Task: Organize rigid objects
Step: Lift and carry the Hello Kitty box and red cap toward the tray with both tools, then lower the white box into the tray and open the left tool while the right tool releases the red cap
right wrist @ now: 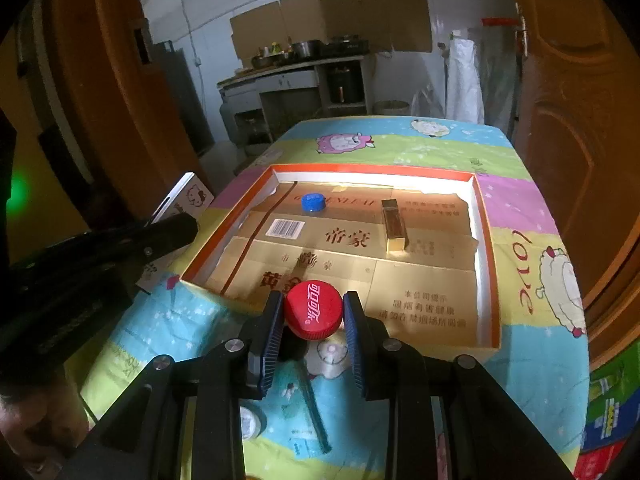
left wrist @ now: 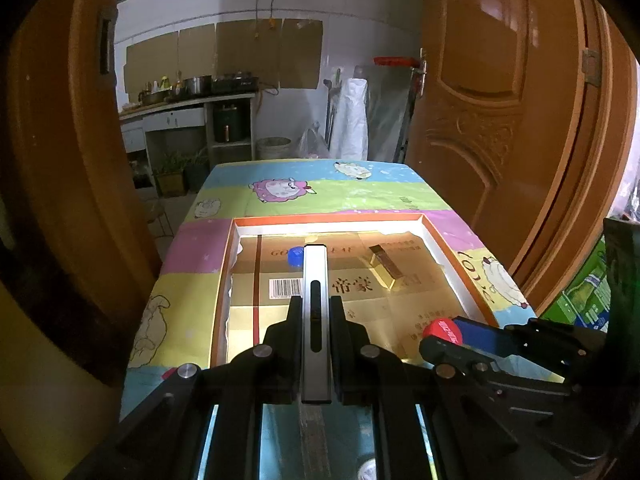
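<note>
My left gripper (left wrist: 316, 304) is shut on a thin silver-edged flat case (left wrist: 316, 280), seen edge-on above the near part of the orange-rimmed shallow box (left wrist: 440, 240). The right wrist view shows that case (right wrist: 192, 196) with a cartoon cat print, held at the box's left side. My right gripper (right wrist: 314, 306) is shut on a red bottle cap (right wrist: 314, 312) just over the near rim of the box (right wrist: 486, 240). Inside the box lie a blue bottle cap (right wrist: 313, 202) at the far left and a gold rectangular block (right wrist: 394, 228) at the far right.
The box sits on a cartoon-sheep tablecloth (right wrist: 540, 240). A tape roll (right wrist: 250, 420) and a thin stick (right wrist: 314, 412) lie on the cloth below my right gripper. Wooden doors (left wrist: 500, 120) flank the table; a kitchen counter (left wrist: 188, 100) stands behind. Green cartons (right wrist: 612, 412) sit at the right.
</note>
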Demonstrator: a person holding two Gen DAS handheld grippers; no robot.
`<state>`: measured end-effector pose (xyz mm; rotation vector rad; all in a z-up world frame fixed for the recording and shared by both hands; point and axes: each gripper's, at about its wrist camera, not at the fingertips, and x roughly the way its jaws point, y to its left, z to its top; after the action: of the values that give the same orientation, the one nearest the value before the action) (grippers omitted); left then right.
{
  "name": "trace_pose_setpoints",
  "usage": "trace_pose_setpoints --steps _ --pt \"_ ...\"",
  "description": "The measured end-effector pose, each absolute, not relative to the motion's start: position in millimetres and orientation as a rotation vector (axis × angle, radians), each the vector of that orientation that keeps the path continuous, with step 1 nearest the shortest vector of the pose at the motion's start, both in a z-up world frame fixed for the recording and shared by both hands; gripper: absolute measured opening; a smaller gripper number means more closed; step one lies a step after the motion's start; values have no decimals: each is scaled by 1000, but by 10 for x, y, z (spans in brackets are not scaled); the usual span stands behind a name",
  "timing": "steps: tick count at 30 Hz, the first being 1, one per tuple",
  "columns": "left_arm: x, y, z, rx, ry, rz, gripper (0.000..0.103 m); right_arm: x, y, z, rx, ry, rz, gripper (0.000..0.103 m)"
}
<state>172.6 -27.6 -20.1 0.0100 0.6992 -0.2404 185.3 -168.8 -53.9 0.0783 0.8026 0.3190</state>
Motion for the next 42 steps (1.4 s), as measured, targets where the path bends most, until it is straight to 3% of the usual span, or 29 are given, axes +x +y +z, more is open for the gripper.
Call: trace_pose_setpoints --steps 42 --pt "2975 -149 -848 -55 865 -186 12 3176 -1593 -1006 68 904 330 31"
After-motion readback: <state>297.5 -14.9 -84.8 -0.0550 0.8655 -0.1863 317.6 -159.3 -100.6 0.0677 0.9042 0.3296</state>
